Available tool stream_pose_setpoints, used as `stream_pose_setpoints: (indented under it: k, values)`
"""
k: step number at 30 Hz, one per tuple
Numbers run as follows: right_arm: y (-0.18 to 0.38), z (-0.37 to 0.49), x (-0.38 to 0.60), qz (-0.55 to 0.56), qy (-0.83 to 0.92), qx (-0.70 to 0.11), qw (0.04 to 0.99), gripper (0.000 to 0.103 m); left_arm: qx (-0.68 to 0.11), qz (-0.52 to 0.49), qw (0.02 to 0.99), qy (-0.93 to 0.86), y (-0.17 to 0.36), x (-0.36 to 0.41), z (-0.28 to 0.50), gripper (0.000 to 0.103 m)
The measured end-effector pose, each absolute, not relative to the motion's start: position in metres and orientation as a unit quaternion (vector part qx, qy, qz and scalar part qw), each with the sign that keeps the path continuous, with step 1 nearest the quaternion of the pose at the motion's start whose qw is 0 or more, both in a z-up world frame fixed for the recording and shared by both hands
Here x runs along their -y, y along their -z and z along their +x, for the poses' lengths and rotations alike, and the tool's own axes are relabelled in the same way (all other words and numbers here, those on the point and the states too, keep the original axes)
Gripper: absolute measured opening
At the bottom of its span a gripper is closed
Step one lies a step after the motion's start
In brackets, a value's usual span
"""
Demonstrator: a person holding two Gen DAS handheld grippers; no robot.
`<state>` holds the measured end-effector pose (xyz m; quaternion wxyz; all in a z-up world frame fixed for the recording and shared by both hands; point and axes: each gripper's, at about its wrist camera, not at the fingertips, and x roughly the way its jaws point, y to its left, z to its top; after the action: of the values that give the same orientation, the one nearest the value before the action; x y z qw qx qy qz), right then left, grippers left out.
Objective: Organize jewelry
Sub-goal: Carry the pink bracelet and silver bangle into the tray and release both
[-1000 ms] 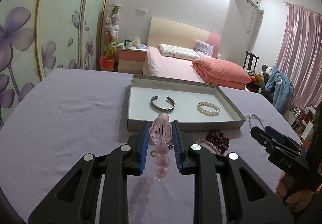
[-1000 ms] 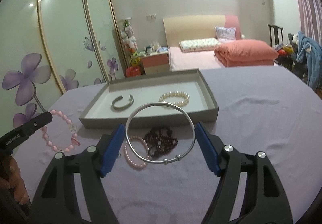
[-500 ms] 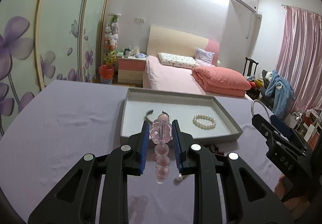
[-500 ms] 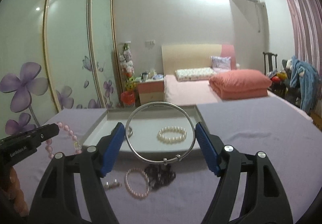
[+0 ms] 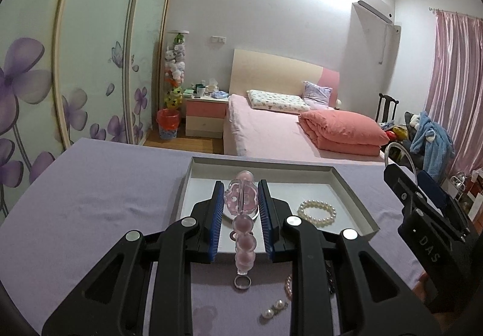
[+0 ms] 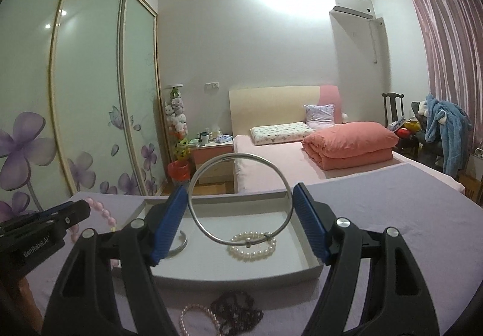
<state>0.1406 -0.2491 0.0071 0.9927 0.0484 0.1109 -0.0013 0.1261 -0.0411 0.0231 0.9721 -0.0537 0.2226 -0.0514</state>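
1. Left gripper (image 5: 240, 205): clenched on pink bead bracelet (image 5: 244, 240), flower charm pinched between the blue pads, beads and end ring dangling below; held above the near left part of grey tray (image 5: 356, 198).
2. Right gripper (image 6: 240, 222): grasping thin silver bangle (image 6: 240, 200) by its two sides, hoop upright, raised over the tray's near middle.
3. Already in tray: pearl bracelet (image 6: 252, 247) toward the right, open silver cuff (image 6: 179, 245) toward the left, largely hidden behind the left gripper in the left wrist view.
4. Not yet stowed on purple tablecloth (image 5: 90, 200), just before the tray's near wall: pale pink bead bracelet (image 6: 199, 319), dark garnet-coloured beads (image 6: 238, 310), pearl earrings (image 5: 274, 308).
5. Step in hand, judged: lowering both pieces into the tray. Best done by carrying the dangling strand fully past the near wall before descent, then parting the pads low, so beads pool rather than bounce.
6. Bangle best tipped flat before release; dropped upright, likely to roll.
7. Open room: bare floor at centre and far side of tray; raised walls on all four sides; grippers near each other, so staggered descents advisable.
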Motion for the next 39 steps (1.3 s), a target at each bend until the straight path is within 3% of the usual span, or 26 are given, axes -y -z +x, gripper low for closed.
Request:
stream_pose_setpoints:
  k: [13,32,34,37,39]
  values:
    - [0.005,0.192,0.257,0.047,0.007,-0.132,0.990,0.070,-0.231,-0.035,0.971,0.056,-0.010,0.052,0.159,0.024]
    - [0.073,0.291,0.243,0.053,-0.024,-0.319,0.946,0.071,-0.295,-0.044,0.951,0.087,0.024,0.054,0.218,0.024]
    - [0.076,0.290,0.246,0.062,-0.028,-0.327,0.943,0.072,-0.297,-0.055,0.949,0.089,0.024,0.048,0.218,0.026]
    - [0.076,0.284,0.252,0.073,-0.027,-0.324,0.943,0.077,-0.289,-0.061,0.951,0.085,0.018,0.040,0.216,0.039]
    - [0.073,0.278,0.257,0.078,-0.025,-0.318,0.945,0.077,-0.285,-0.067,0.953,0.079,0.014,0.033,0.215,0.040]
